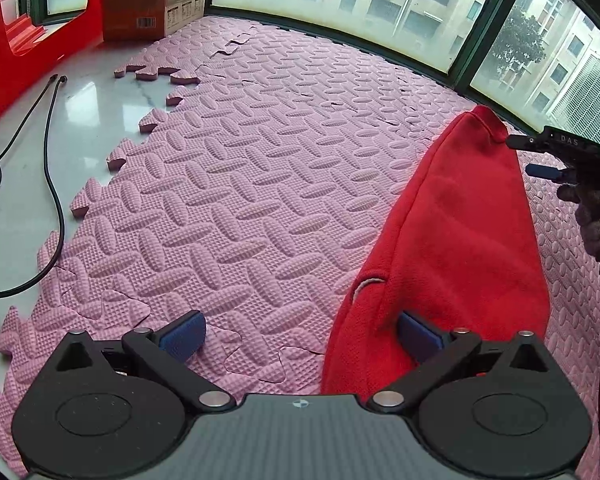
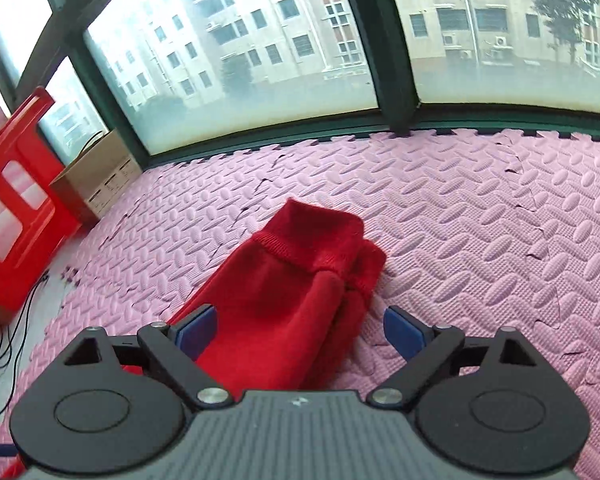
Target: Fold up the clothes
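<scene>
apartment room: foam mat [image 1: 260, 168], windows [image 2: 260, 52]

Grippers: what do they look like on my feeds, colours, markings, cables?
Both the left gripper and right gripper are black linkages with silver pivot pins, blue fingertip pads and a ribbed grey body. In the left view, the right one reads "DAS", with a thin black cable.

Red knit garment [image 2: 284, 304] – folded into a narrow strip, ribbed cuffs at far end
</scene>
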Demonstrator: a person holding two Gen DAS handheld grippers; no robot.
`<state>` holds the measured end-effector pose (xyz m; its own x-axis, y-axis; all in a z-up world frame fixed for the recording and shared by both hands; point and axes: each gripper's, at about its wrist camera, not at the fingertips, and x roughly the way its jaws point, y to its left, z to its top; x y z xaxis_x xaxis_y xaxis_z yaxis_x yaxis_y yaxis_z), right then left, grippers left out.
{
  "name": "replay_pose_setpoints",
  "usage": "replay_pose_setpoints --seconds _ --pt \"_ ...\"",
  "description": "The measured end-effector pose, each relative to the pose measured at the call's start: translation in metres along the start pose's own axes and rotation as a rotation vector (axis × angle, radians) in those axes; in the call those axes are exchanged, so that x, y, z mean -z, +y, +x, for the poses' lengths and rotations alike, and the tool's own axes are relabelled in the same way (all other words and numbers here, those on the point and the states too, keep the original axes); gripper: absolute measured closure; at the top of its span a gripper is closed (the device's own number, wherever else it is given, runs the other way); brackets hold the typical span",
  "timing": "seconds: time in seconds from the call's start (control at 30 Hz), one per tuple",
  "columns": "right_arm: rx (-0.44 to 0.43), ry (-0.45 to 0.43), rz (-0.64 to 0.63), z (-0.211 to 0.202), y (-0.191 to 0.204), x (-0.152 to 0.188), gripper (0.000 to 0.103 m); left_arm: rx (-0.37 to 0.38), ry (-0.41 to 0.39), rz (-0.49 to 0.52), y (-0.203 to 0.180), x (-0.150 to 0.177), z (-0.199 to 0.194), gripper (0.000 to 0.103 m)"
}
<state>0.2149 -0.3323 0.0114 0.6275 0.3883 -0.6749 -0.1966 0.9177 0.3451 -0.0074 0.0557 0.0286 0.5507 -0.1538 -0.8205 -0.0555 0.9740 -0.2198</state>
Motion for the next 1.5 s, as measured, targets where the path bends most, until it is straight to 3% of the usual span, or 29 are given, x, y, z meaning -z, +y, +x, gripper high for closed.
replay_pose_setpoints --seconds 0.13,0.23,0.37,0.47,0.67,1.07,1.3,1.5 --pt "0.028 0.02 0.083 0.023 -0.019 -0.007 0.021 -0.001 0.002 -0.001 0.0 -0.001 0.001 0.0" --pt "0.031 0.003 0.075 0.026 -0.017 -0.006 0.028 -0.004 0.002 0.004 0.0 -0.001 0.001 0.0" --pt "0.034 0.001 0.081 0.027 -0.015 -0.007 0.061 -0.006 -0.001 0.008 -0.001 -0.002 0.002 0.0" --pt "0.016 -0.008 0.136 0.024 -0.02 -0.008 0.079 -0.008 -0.001 0.009 -0.001 -0.002 0.002 0.0" --pt "-0.061 -0.075 0.115 -0.001 -0.006 -0.015 0.084 -0.013 -0.001 0.012 -0.002 -0.004 0.001 0.0" --pt "-0.265 -0.172 -0.101 -0.079 0.078 -0.022 0.084 -0.023 -0.047 0.005 0.001 0.001 -0.019 0.0" --pt "-0.357 -0.186 -0.217 -0.126 0.12 -0.002 0.084 -0.029 -0.055 -0.016 0.008 0.011 -0.027 0.0" --pt "-0.433 -0.164 -0.376 -0.159 0.163 0.039 0.084 -0.036 -0.069 -0.045 0.016 0.016 -0.033 0.0"
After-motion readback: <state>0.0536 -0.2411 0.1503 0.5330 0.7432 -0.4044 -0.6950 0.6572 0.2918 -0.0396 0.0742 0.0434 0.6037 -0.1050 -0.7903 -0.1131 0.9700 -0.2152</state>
